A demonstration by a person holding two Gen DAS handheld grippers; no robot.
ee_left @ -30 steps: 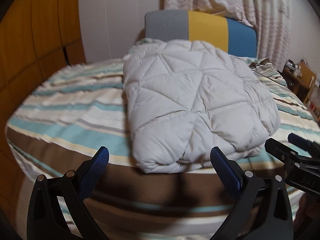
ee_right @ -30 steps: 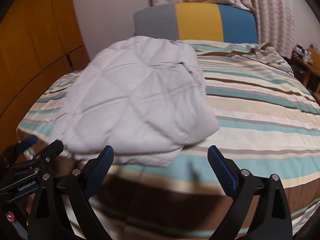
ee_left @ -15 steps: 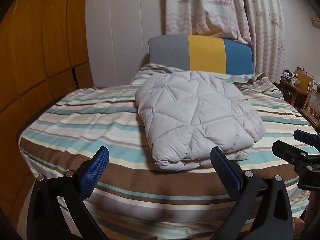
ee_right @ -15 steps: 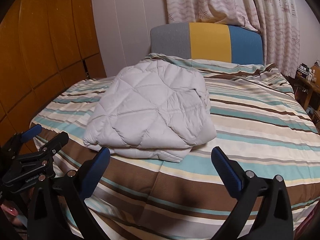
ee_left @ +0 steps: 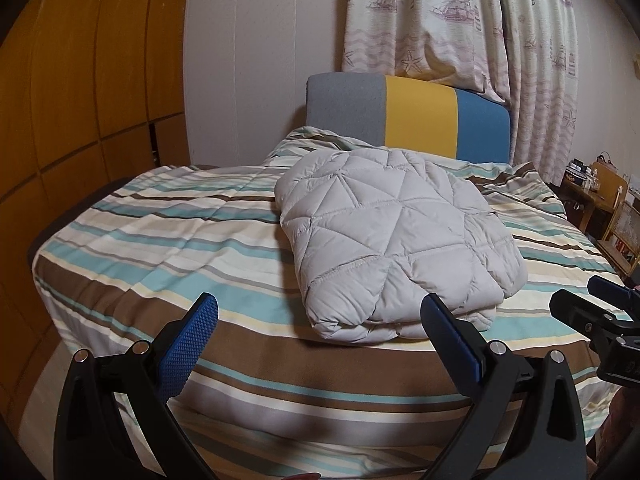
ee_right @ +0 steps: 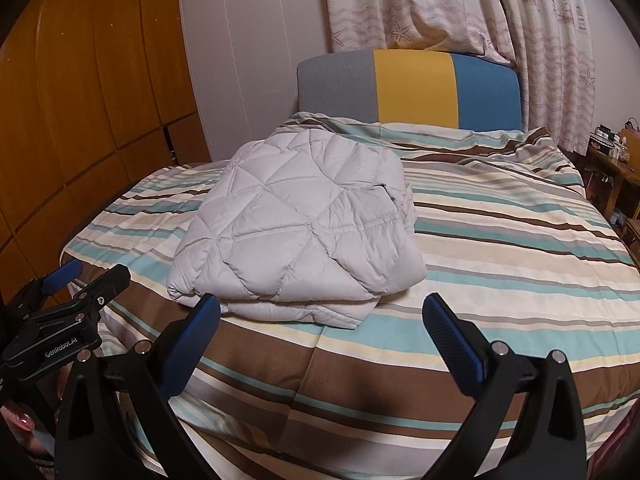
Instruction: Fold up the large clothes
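My left hand-held gripper is spread wide and empty, and so is my right hand-held gripper, both short of the folded grey quilted jacket lying on the striped bed. Only the right view shows the jacket's loose lower layer poking out underneath; the left view shows its rounded folded edge.

A home bedroom: a bed under a striped brown-and-teal cover, a grey, yellow and blue padded headboard, ship-printed curtains (starfish too), orange wooden wardrobe panels
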